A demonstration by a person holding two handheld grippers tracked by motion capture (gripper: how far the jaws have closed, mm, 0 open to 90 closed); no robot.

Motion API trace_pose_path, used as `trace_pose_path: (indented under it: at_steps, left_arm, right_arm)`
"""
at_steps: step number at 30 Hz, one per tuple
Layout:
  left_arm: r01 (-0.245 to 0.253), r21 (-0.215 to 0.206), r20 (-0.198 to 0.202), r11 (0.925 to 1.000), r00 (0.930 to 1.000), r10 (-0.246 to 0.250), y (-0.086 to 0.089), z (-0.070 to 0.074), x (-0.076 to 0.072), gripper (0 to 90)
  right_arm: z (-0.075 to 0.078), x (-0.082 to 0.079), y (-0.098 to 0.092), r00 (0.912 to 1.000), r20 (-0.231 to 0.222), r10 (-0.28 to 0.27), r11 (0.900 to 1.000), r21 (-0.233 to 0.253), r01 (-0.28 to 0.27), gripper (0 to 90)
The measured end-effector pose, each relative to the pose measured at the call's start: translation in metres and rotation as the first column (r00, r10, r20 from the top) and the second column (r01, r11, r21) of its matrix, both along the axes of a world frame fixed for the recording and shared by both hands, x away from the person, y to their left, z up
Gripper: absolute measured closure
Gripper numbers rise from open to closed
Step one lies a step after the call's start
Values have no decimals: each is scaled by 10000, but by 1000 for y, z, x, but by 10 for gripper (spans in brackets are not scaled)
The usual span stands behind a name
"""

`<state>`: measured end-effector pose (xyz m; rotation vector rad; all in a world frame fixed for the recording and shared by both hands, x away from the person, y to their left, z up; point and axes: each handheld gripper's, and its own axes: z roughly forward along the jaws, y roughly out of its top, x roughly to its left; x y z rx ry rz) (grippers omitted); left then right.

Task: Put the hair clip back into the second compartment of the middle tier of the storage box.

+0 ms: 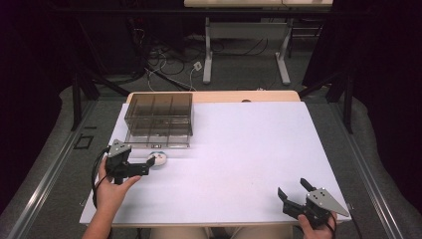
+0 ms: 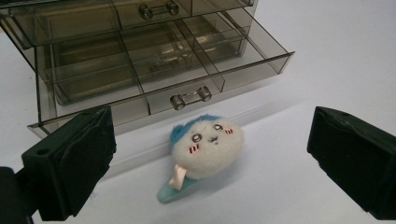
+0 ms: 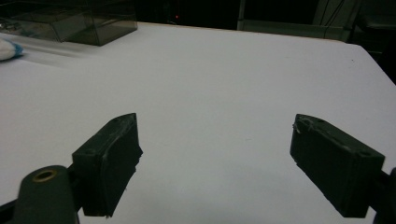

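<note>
A smoky clear drawer unit (image 1: 159, 118) stands at the table's back left with its bottom drawer (image 2: 159, 70) pulled out; the drawer's compartments look empty. Just in front of it lies a small white plush face with blue hair on a light-blue hair clip (image 2: 209, 148) (image 1: 158, 159). My left gripper (image 1: 148, 166) is open and points at the plush; in the left gripper view it (image 2: 211, 136) has a jaw on either side of the plush, not touching it. My right gripper (image 1: 291, 187) is open and empty near the table's front right corner (image 3: 215, 140).
The white table top (image 1: 249, 144) stretches between the two grippers. The plush (image 3: 7, 49) and the drawer unit (image 3: 70, 21) show far off at the left of the right gripper view. Beyond the table are desk legs and cables on the floor (image 1: 209, 59).
</note>
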<state>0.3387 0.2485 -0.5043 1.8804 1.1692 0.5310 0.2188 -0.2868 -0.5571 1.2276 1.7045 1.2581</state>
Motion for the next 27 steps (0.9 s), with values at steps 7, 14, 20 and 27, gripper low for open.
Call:
trace_pose_path:
  at_steps: [7,14,20,27]
  left_arm:
    - [85,21,-365,10000,9993,-84,-4,-4,5,11]
    - [149,-20,-847,9999,9963,-150,-6,-7,13,20]
    - [-49,-205,-1084,9998,9941,26,-8,-12,18,21]
    - [-87,-232,-1486,9997,9889,52,-10,-16,22,20]
  right_arm:
    - [0,0,0,10000,18,27,10000,-11,-27,152]
    - [0,0,0,10000,-48,36,9999,-100,-36,152]
    - [0,0,0,10000,-33,69,9999,-114,-70,152]
    - [0,0,0,10000,-59,48,9999,-88,-48,152]
